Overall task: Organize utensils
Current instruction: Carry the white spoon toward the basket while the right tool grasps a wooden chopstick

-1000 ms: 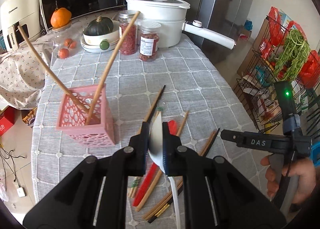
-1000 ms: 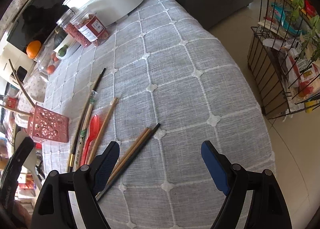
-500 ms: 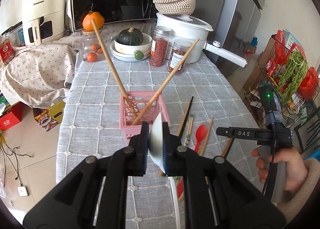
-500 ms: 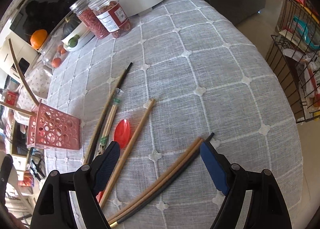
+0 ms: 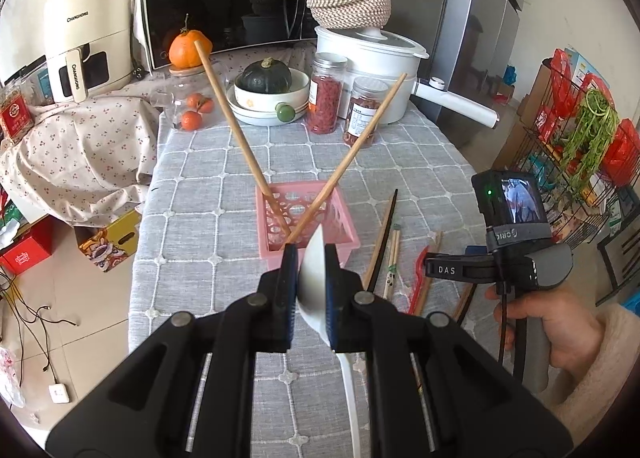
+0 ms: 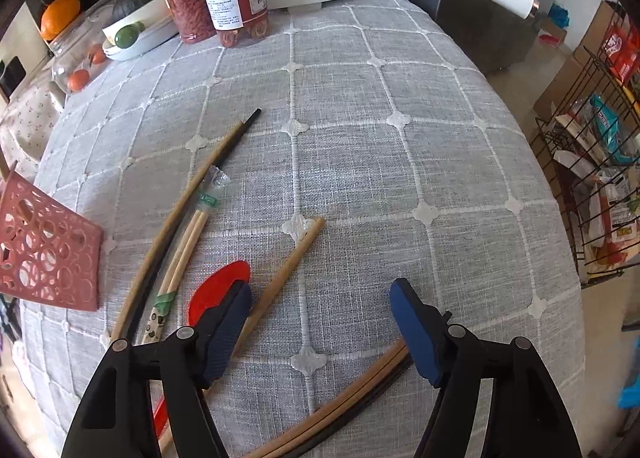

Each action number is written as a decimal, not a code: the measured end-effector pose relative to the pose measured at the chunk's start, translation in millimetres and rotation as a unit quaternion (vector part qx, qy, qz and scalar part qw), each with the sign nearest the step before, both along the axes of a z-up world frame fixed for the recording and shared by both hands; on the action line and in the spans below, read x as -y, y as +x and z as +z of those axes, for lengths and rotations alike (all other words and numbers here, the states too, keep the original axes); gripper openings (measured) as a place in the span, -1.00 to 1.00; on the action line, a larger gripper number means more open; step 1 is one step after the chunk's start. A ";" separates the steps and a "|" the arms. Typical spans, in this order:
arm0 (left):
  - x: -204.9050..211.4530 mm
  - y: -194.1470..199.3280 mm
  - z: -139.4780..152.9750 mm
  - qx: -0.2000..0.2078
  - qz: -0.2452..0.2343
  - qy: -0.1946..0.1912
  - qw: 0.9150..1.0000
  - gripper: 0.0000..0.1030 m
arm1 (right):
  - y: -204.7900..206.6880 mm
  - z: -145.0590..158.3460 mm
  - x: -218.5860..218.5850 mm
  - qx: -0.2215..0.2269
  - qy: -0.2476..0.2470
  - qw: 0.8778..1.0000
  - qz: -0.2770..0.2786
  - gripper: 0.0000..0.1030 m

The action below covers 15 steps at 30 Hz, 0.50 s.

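On the grey tablecloth, left tool clamps a white spoon, handle partly hidden; right tool closing, apparently empty.

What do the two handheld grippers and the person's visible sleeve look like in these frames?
Both the left gripper and the right gripper have black linkage arms with silver pivot pins and ribbed dark-blue pads. From the left wrist view, the right one carries a grey handle, white "DAS" lettering, a small lit screen and a black cable. The sleeve is fluffy cream.

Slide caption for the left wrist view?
Left hand-held gripper shut on white spoon before pink basket holding two chopsticks.
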<state>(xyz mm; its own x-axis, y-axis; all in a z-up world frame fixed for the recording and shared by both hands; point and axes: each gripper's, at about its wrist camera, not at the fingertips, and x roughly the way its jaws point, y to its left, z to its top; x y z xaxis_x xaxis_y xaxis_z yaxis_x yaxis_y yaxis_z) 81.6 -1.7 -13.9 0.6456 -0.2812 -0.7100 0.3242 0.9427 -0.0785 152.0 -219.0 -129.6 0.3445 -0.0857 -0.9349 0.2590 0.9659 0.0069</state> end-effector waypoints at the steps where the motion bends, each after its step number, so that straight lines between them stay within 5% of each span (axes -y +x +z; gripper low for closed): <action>1: -1.0 0.4 -0.3 0.000 0.002 -0.001 1.000 -0.74 | 0.0 0.2 -4.0 -0.003 -0.008 1.000 0.003 0.34; 3: -2.8 1.7 -0.4 0.000 0.006 -0.003 1.000 -0.74 | -1.1 2.5 -8.4 -0.008 -0.005 1.000 0.004 0.16; 8: -5.4 0.9 2.5 0.011 0.016 -0.005 1.000 -0.74 | -4.8 6.8 -13.5 -0.015 0.006 1.000 0.020 -0.65; 15: -19.5 3.9 14.3 0.052 0.051 -0.025 0.997 -0.74 | -10.7 9.5 1.8 0.006 0.062 0.998 0.025 -0.89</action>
